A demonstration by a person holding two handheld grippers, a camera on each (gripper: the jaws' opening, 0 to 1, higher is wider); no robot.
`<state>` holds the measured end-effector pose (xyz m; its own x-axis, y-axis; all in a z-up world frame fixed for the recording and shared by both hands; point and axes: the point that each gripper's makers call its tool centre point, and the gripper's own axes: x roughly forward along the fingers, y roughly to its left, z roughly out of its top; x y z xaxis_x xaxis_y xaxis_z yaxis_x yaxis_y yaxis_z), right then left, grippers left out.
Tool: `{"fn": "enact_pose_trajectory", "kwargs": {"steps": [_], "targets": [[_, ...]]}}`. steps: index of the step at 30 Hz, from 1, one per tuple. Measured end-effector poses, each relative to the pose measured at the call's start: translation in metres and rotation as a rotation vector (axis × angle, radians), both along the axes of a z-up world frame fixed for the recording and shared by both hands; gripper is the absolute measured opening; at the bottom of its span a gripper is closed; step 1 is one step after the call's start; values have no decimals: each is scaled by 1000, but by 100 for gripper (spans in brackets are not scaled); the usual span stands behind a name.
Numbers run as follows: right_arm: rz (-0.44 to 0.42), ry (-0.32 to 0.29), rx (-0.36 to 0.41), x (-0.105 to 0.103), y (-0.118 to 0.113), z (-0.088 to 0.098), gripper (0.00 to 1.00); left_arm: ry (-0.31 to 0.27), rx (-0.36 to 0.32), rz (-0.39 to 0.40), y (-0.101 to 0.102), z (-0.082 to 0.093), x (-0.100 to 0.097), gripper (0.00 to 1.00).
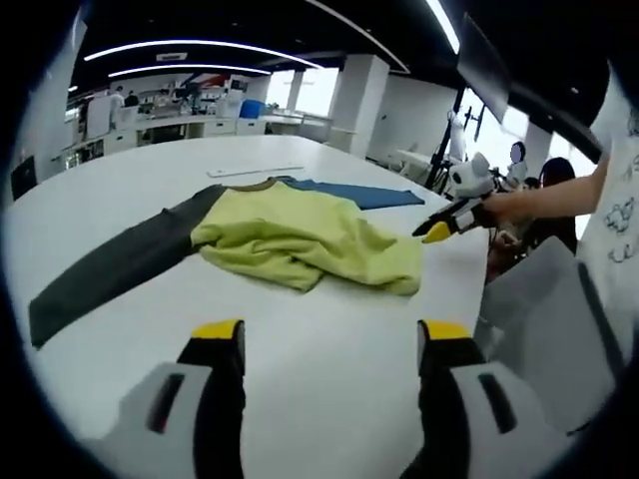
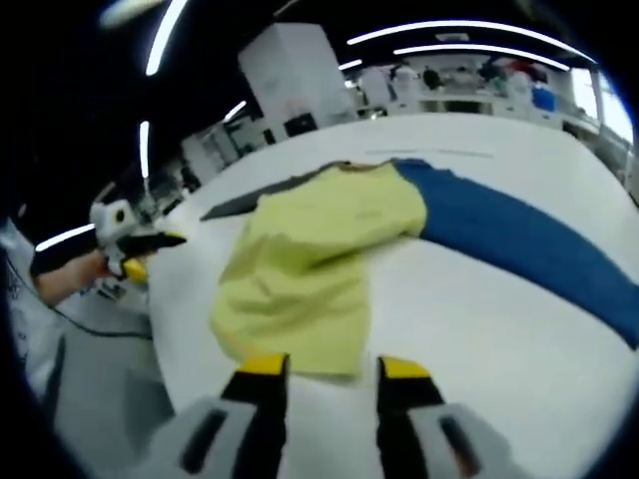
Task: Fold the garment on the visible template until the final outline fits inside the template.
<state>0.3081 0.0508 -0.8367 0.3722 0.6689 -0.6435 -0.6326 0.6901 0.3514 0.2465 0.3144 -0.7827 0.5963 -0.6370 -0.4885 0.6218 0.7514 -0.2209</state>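
On the white table I see the garment, yellow body bunched, dark sleeve and blue sleeve lying unfolded; I judge folding barely begun. My left gripper and right gripper hover spread, empty.

We see a white table with a shirt lying on it, its yellow body bunched and partly folded. One dark grey sleeve stretches flat across the tabletop; a blue sleeve stretches the other way.
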Motion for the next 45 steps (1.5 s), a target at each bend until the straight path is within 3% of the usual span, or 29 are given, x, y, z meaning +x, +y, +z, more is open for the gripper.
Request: {"fn": "enact_pose_trajectory", "kwargs": {"steps": [8, 15, 21, 25, 30, 35, 39, 45], "targets": [[-16, 21, 11, -1, 2, -5, 14, 24, 46, -6, -17, -10, 14, 54], [-36, 15, 21, 2, -1, -5, 1, -14, 140, -29, -27, -12, 35, 42], [-58, 15, 50, 1, 1, -2, 0, -27, 229, -24, -21, -21, 56, 33], [-69, 22, 65, 1, 0, -1, 0, -86, 338, -68, -22, -24, 64, 29], [-69, 27, 65, 1, 0, -3, 0, -108, 412, -107, -24, -32, 69, 28], [-70, 34, 66, 1, 0, -4, 0, -166, 540, -200, -29, -37, 75, 24], [-76, 40, 72, 1, 0, -4, 0, -153, 552, -221, -35, -46, 75, 14], [-73, 45, 70, 0, 0, -6, 0, -178, 624, -248, -35, -54, 77, 12]]}}
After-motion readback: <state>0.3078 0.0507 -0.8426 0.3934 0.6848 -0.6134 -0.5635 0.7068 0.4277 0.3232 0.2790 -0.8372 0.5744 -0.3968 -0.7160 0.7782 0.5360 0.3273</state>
